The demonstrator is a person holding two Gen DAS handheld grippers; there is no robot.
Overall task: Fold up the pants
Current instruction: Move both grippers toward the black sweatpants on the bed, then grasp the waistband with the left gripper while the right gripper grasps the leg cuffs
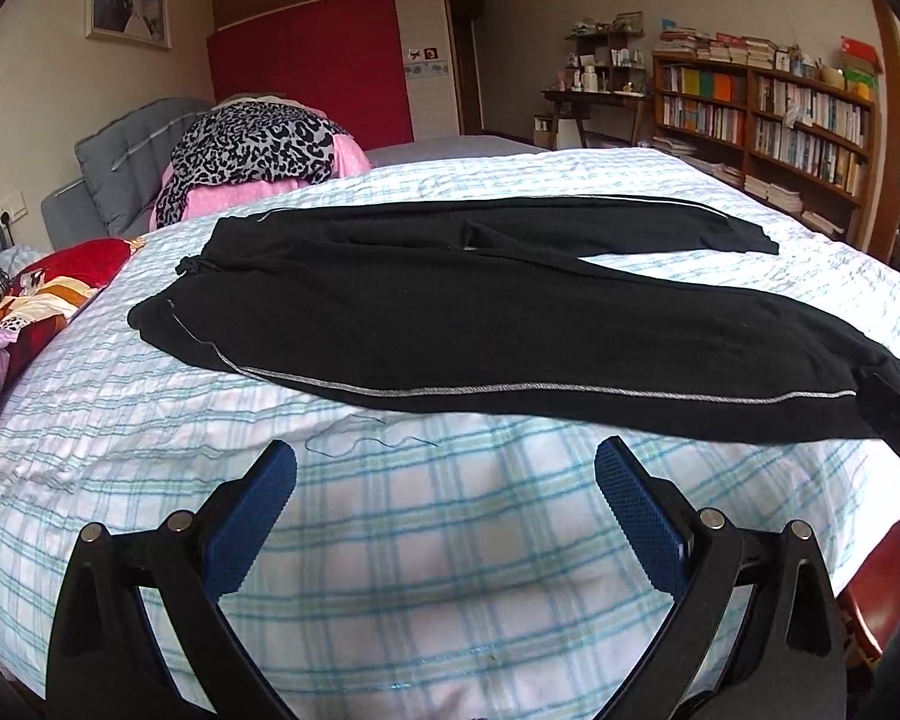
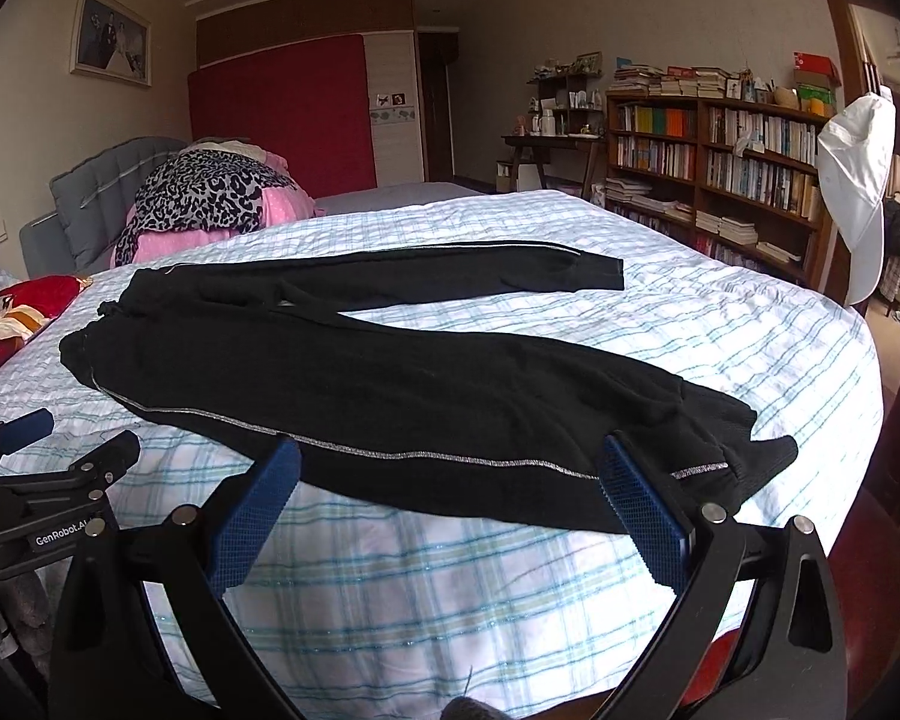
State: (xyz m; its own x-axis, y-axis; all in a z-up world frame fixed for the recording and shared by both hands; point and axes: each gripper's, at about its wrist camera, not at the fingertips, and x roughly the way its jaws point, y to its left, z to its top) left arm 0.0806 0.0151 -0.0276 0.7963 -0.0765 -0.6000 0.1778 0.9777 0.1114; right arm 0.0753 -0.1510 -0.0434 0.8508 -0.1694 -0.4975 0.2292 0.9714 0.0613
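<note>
From the left wrist, the left gripper point(image 1: 446, 468) hangs with its jaws wide apart over the plaid bedspread point(image 1: 390, 570), just short of the black pants point(image 1: 450, 324), which lie spread flat across the bed with both legs splayed. From the right wrist, the right gripper point(image 2: 450, 468) is likewise spread and empty, its fingertips point(image 2: 621, 462) at the near leg's striped edge by the cuff. Folding looks not yet begun; the next move likely calls for pinching that near leg and carrying it over the far one.

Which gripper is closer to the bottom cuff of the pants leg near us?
The right gripper. Its open fingers reach the near leg's edge beside the cuff. The left gripper, also open, hovers over bare bedsheet, farther toward the waist end.
</note>
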